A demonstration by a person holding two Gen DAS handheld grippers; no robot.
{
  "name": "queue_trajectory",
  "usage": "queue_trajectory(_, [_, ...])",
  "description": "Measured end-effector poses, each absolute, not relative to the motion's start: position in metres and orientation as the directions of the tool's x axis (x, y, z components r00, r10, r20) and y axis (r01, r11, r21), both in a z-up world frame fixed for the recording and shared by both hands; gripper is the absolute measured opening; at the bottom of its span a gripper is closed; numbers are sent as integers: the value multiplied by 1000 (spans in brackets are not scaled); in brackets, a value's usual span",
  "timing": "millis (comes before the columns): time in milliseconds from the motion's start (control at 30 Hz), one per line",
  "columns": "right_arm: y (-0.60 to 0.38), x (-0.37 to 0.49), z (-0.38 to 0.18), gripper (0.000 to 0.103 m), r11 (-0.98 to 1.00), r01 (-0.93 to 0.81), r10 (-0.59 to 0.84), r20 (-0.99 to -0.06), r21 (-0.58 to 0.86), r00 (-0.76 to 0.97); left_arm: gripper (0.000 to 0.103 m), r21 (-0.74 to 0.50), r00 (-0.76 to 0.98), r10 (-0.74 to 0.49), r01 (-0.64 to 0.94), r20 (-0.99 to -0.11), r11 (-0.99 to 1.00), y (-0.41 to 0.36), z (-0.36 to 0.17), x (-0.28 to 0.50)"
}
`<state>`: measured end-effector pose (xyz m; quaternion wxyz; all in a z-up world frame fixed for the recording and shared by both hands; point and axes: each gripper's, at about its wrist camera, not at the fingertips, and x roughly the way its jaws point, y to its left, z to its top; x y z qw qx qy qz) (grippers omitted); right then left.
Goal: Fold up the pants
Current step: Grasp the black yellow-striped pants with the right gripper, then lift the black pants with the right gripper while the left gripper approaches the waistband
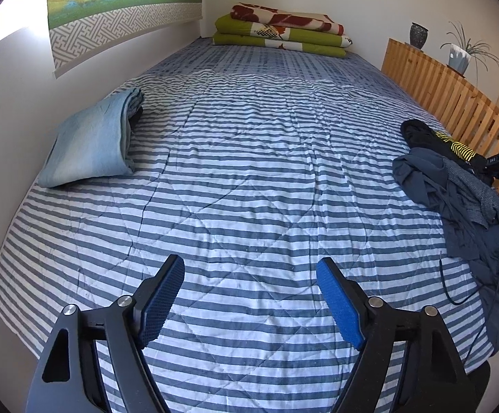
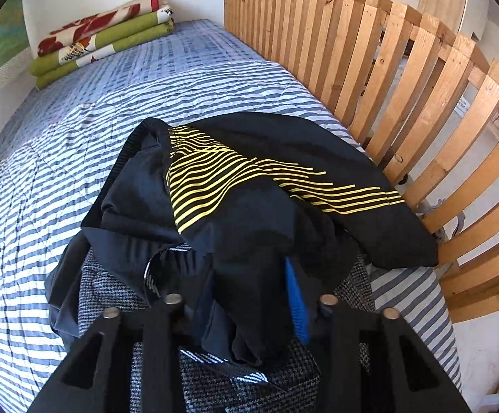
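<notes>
Striped quilt is filling the left wrist view, covering the bed (image 1: 249, 179). The left hand-held gripper (image 1: 251, 296) is hovering over it with its blue pads spread wide and nothing between them. Far ahead and to its right, a heap (image 1: 455, 192) of dark clothes is lying at the bed's edge by the wooden rail (image 1: 438, 82). Ahead to its left, folded blue cloth (image 1: 94, 141) is resting near the wall.

Seen from the right wrist, the right hand-held gripper (image 2: 246, 296) is sitting low in that heap. Black pants (image 2: 249, 199) with yellow stripes are lying on top, draping directly ahead of it and bunching down between its fingers. One blue pad (image 2: 297, 306) is showing; the other is hidden under cloth, so I cannot tell whether it is already clamping the fabric. Grey checked cloth (image 2: 111, 296) is lying beneath, touching the pants.

The pants are looking thin, light, limp and probably slick, so a shallow pinch may be slipping off, and a deep one risks catching the checked cloth too. The ribbed waistband (image 2: 129, 151), ahead and to the left, is likely offering the thickest, firmest hold.
</notes>
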<state>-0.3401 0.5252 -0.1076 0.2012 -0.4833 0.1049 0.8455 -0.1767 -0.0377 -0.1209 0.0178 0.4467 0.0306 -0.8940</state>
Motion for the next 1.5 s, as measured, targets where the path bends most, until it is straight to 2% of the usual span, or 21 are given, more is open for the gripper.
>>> queue_trajectory(33, [525, -337, -104, 10, -899, -438, 224, -859, 1, -461, 77, -45, -600, 1, 58, -800, -997, -39, -120, -174])
queue_trajectory(100, [518, -328, -91, 5, -906, -423, 213, -847, 15, -487, 76, -64, -605, 17, 57, -796, -996, -42, -117, -168])
queue_trajectory(267, [478, -299, -37, 5, -947, -316, 145, -794, 63, -591, 73, -94, -625, 45, 45, -779, -995, -47, -106, -153])
queue_trajectory(467, [392, -250, 41, 5, -981, -102, -43, -707, 162, -706, 67, -123, -651, 57, 55, -757, -991, -63, -88, -133])
queue_trajectory(633, [322, -205, 99, 4, -961, 110, -247, -605, 255, -757, 67, -133, -682, 31, 98, -731, -986, -88, -71, -110])
queue_trajectory(733, [295, -180, 124, 4, -938, 198, -327, -534, 285, -780, 67, -133, -697, 9, 125, -717, -983, -102, -64, -97])
queue_trajectory(800, [291, -168, 129, 4, -902, 230, -398, -497, 365, -771, 67, -139, -700, 3, 138, -715, -981, -108, -61, -90])
queue_trajectory(867, [292, -160, 121, 4, -869, 244, -449, -481, 430, -753, 67, -139, -700, -1, 142, -714, -980, -112, -61, -84])
queue_trajectory(933, [294, -154, 100, 4, -877, 212, -430, -506, 431, -748, 67, -134, -694, 3, 135, -720, -982, -110, -65, -81])
queue_trajectory(1033, [300, -153, 40, 4, -897, 129, -387, -612, 422, -690, 67, -123, -665, 19, 110, -747, -986, -100, -79, -84])
queue_trajectory(1167, [305, -147, -53, 5, -957, 18, -248, -780, 291, -574, 67, -121, -613, 66, 48, -787, -992, -70, -103, -92])
queue_trajectory(1267, [320, -134, -98, 8, -956, -34, -235, -831, 291, -505, 67, -137, -563, 122, -16, -817, -990, -45, -122, -99])
queue_trajectory(1367, [328, -112, -109, 11, -970, -55, -179, -850, 237, -496, 67, -147, -502, 153, -52, -851, -988, -23, -144, -111])
queue_trajectory(1433, [333, -101, -107, 21, -986, -56, -104, -853, 154, -512, 67, -129, -468, 134, -44, -873, -991, -16, -162, -117])
queue_trajectory(1500, [334, -89, -99, 23, -994, -50, -56, -840, 99, -539, 67, -129, -438, 129, -31, -890, -991, -13, -179, -119])
